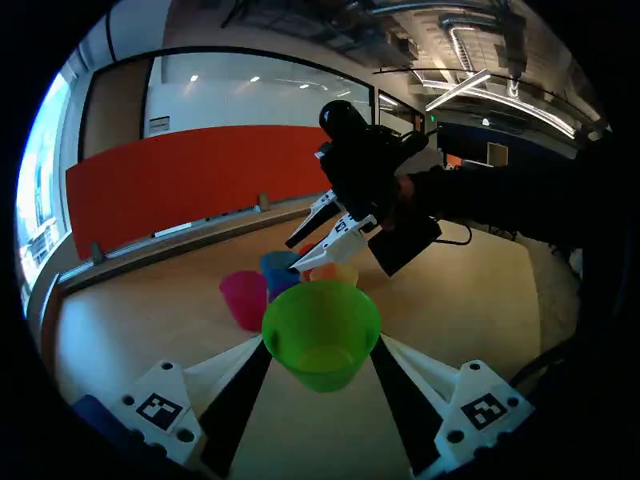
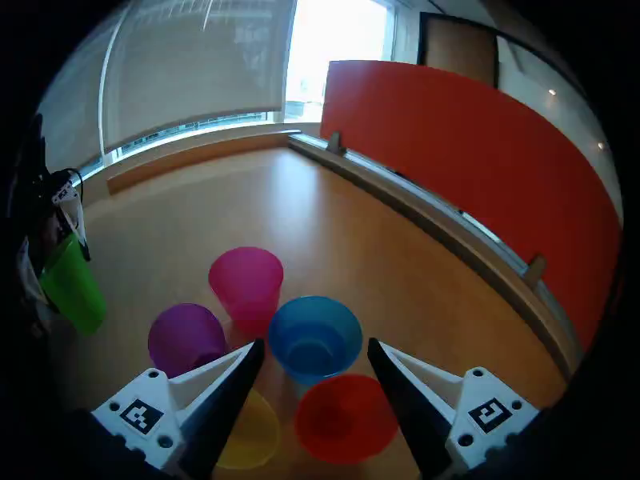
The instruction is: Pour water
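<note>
Your left gripper (image 1: 322,342) clamps the green cup (image 1: 320,316) between both fingers, lifted off the wooden surface (image 1: 456,312). Your right gripper (image 2: 314,346) hangs with its fingers spread, holding nothing, over the blue cup (image 2: 312,330). From the blue cup, the pink cup (image 2: 246,280) is at eleven o'clock, the purple cup (image 2: 182,340) at nine and the red cup (image 2: 346,418) at five.

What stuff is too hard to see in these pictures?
Right gripper view: a finger of the right claw hides most of the yellow cup.
Left gripper view: whether the green cup holds water, too faint.
Right gripper view: the dark edge cuts off the left claw holding it.
</note>
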The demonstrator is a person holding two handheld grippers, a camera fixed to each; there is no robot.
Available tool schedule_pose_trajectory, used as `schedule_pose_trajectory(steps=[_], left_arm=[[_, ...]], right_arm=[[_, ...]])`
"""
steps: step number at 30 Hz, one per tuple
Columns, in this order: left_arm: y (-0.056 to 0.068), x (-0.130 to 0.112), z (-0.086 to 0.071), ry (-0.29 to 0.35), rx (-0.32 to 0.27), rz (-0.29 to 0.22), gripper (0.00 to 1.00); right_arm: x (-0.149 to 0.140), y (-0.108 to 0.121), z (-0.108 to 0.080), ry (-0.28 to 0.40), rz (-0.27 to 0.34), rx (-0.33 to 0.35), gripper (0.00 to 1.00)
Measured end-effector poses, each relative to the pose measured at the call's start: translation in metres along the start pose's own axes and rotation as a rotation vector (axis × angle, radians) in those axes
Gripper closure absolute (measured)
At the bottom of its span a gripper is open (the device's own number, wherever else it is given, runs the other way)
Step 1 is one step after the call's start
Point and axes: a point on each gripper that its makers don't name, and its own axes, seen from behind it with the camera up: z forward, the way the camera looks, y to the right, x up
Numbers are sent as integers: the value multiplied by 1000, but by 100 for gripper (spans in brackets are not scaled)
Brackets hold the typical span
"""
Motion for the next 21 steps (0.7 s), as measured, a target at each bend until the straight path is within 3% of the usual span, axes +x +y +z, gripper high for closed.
schedule_pose_trajectory(steps=[21], left_arm=[[-5,-1,-1,6,-2,-5,16]], right_arm=[[-9,-1,23,-69,-17,8,0]])
